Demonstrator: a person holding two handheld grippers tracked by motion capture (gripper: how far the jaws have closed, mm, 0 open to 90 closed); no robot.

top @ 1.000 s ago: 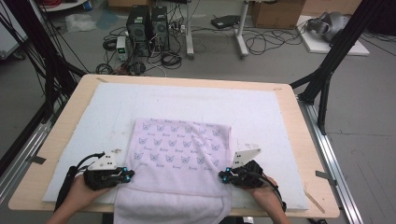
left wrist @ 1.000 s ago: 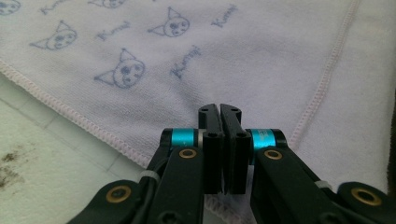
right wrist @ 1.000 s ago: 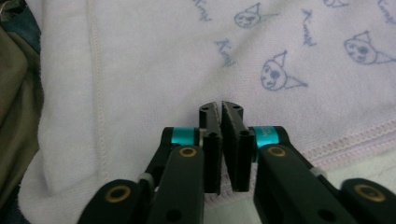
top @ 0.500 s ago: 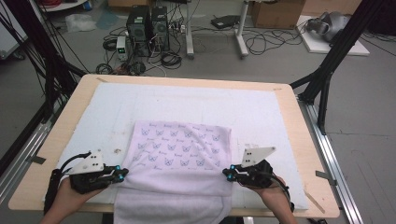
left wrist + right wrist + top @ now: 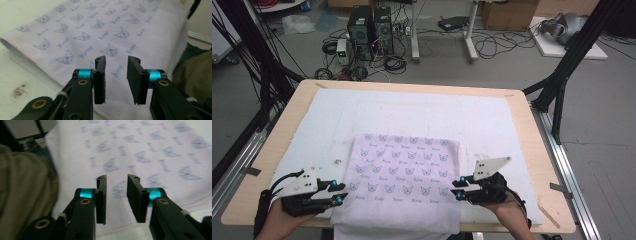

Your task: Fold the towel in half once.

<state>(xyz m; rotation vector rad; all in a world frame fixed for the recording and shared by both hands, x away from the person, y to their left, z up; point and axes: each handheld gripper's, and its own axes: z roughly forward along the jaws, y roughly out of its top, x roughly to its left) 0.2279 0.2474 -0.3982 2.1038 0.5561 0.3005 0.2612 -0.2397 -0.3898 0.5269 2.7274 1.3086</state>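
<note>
From the high view I see the pale wooden bench [image 5: 287,125] carrying a white padded mat [image 5: 412,115], and on the mat's near half lies the folded lilac cloth printed with small blue cat faces [image 5: 404,170]. I take that cloth as my landmark. Its far edge lies flat on the mat; its near edge runs over the bench's front lip and is cut off by the bottom of the high view, so I cannot see how far it hangs down.

My left tongs [image 5: 339,192] hover just beside the cloth's near-left corner, tips pointing inward over its edge. In the left gripper view [image 5: 116,80] the jaws have just been opening and stand apart with nothing between them; the cloth lies below and beyond them, released. A dark smudge on the mat [image 5: 20,90] sits left of the cloth there, too blurred for me to identify.

My right tongs [image 5: 458,189] hover at the cloth's near-right edge, tips also pointing inward. In the right gripper view [image 5: 116,200] the jaws have likewise just been opening, gap bare, cloth underneath, not pinched. That view is blurred, so the print reads only as blue smears, and an olive-brown shape [image 5: 22,190] on the cloth's far side from the tongs is too soft for me to make out.

The person's hands are partly cut off by the high view's bottom edge.
</note>
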